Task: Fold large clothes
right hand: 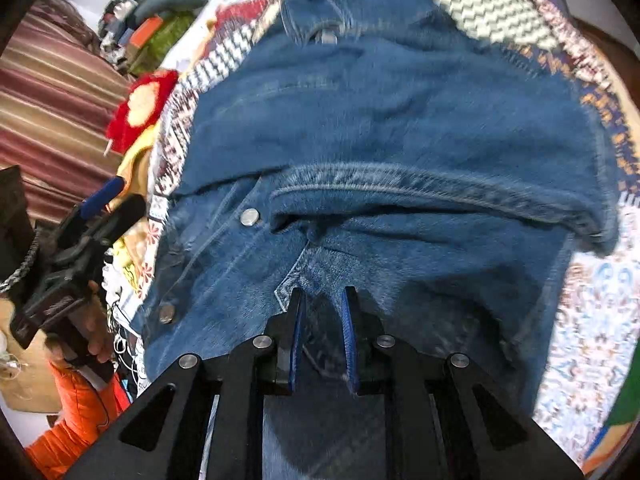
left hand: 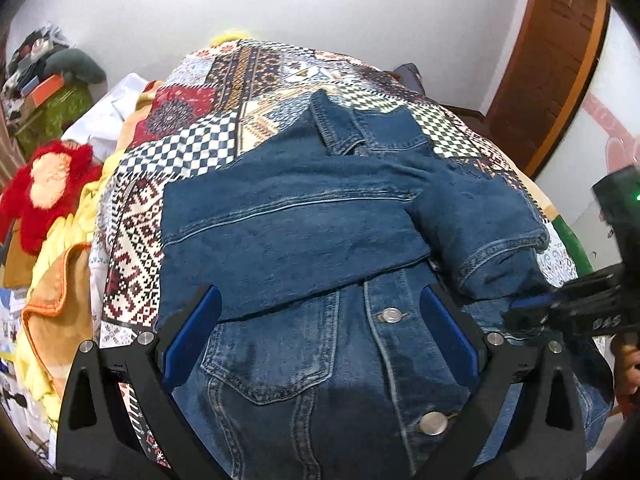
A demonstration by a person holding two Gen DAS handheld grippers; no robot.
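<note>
A blue denim jacket point(left hand: 304, 240) lies on a patterned bedspread point(left hand: 188, 148), front up, with both sleeves folded across its chest. My left gripper point(left hand: 320, 300) is open wide and empty, hovering over the jacket's lower front near a metal button point(left hand: 391, 314). My right gripper point(right hand: 323, 300) has its jaws close together with denim of the jacket point(right hand: 380, 120) between them, near the lower hem; this view is blurred. The right gripper also shows in the left wrist view point(left hand: 532, 312) at the jacket's right edge, and the left gripper in the right wrist view point(right hand: 100, 200).
A red fluffy toy point(left hand: 44, 184) and yellow and orange cloths point(left hand: 60, 280) lie left of the bedspread. Cluttered shelves point(left hand: 40, 76) stand at the back left. A wooden door point(left hand: 560, 52) is at the back right. The white wall lies behind the bed.
</note>
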